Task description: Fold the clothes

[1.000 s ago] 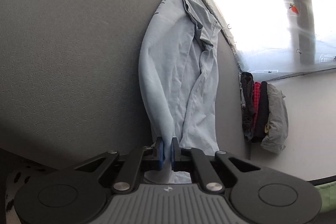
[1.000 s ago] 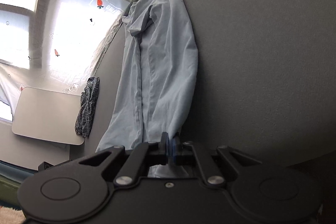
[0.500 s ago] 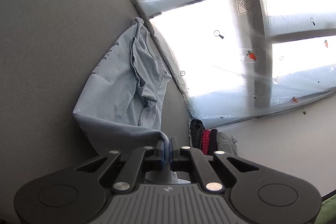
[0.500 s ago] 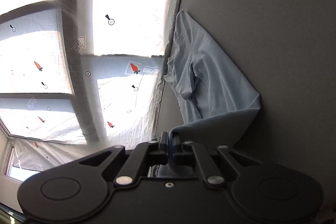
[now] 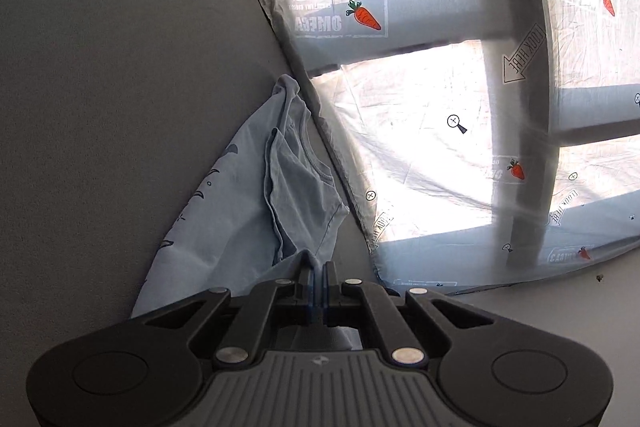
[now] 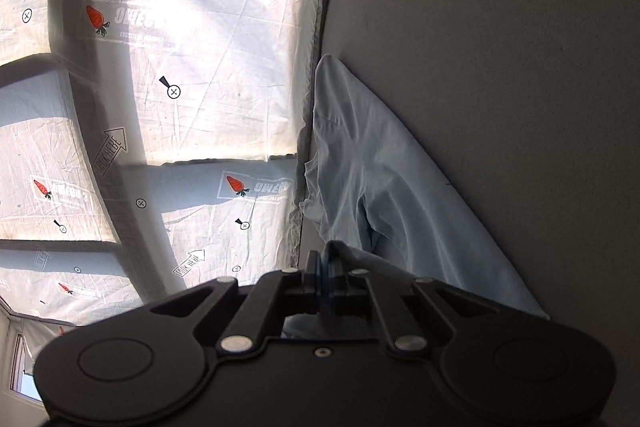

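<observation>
One shirt [image 5: 248,211], light blue, two grippers, one grey table [image 5: 100,107], one printed plastic sheet [image 5: 420,147] over the window behind. Left gripper [image 5: 319,269] has its jaws pinched tight on a shirt edge; cloth runs between the blue pads and out behind them. Right gripper [image 6: 325,259] likewise clamped on a shirt [image 6: 384,195] edge, fabric bunched at the tips. Shirt lies on the table, along its far edge by the sheet, doubled over itself. Long axis runs from the grippers away toward the table's far edge, narrowing to a point there. Neck opening shows in left view, on the sheet side, with dark print marks along the opposite side. In right view table [image 6: 500,67] is right, sheet [image 6: 200,67] left.
</observation>
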`<state>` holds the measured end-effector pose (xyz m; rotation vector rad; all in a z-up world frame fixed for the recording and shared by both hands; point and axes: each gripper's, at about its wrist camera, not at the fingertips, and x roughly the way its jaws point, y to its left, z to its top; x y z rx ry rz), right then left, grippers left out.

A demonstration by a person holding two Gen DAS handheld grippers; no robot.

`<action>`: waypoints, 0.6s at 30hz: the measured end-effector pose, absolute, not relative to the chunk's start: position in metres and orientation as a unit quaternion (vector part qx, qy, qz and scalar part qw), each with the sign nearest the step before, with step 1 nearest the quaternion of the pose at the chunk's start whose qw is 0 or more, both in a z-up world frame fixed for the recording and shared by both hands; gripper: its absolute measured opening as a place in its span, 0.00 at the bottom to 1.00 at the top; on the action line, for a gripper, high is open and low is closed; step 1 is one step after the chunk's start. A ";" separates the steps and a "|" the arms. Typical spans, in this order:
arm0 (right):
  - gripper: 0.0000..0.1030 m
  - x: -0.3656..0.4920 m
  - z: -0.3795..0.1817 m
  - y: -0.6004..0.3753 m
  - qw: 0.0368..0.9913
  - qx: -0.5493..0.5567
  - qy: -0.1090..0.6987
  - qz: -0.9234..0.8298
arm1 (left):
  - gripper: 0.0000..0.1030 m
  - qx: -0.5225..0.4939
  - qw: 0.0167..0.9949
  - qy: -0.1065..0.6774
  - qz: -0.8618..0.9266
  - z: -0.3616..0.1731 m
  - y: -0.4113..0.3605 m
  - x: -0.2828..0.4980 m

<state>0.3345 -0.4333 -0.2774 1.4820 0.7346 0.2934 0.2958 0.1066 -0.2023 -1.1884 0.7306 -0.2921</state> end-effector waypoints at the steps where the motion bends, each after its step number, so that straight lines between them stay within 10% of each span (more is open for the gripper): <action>1: 0.04 0.345 -0.282 -0.434 0.665 0.660 0.327 0.123 | 0.03 -0.545 0.757 0.337 -0.131 -0.205 0.108 0.307; 13: 0.17 0.415 -0.336 -0.440 0.590 0.715 0.373 0.038 | 0.04 -0.518 0.741 0.420 -0.077 -0.247 0.109 0.416; 18: 0.32 0.416 -0.339 -0.441 0.569 0.734 0.370 0.033 | 0.24 -0.536 0.726 0.421 -0.096 -0.247 0.114 0.422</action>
